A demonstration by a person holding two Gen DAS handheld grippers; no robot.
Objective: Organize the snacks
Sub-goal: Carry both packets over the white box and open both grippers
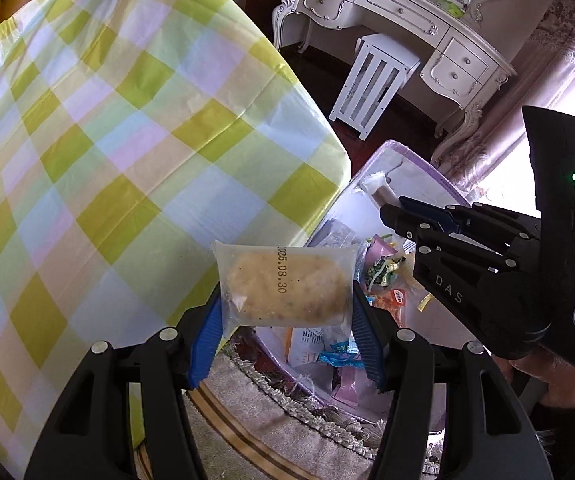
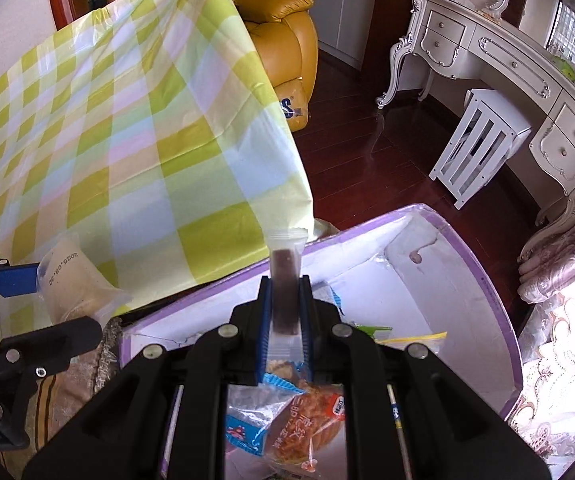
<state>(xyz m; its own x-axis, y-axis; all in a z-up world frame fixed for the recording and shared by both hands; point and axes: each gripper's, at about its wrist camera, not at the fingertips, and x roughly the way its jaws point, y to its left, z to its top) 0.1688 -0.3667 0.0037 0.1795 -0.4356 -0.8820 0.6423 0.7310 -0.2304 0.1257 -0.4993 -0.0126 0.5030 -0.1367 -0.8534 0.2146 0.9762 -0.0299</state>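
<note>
Pinched across its width, the cake (image 1: 287,286) sits between the blue ribbed pads of the left gripper (image 1: 287,320), its long axis running side to side across the jaws and its far half sticking out beyond the fingertips. It is an oval, crumbly tan slab sealed in a clear, soft film pouch with a date stamp printed in dark dots along one short run. The jaws are clamped on the pouch's two ends at about half their spread.

The right gripper (image 2: 285,312) has its jaws nearly together, clamped on the stick (image 2: 285,280), a narrow clear sachet with a dark brown bar inside. Its long axis lies along the fingers, pointing away from the camera, with the crimped clear tip poking out past the pads (the near end hangs down behind them).

Both packets are held in the air over the edge of the box (image 2: 483,280), a wide, shallow white carton with a lilac rim and a torn paper lining. Inside it lie loose wrapped snacks (image 2: 307,420): glossy film packs, one orange-brown and round, one blue and crinkled.

Just beside the box stands the table (image 2: 107,140), draped in a thin, shiny plastic cloth checked in lime, pale blue and pink. Below lies a fringed rug (image 1: 307,432).
</note>
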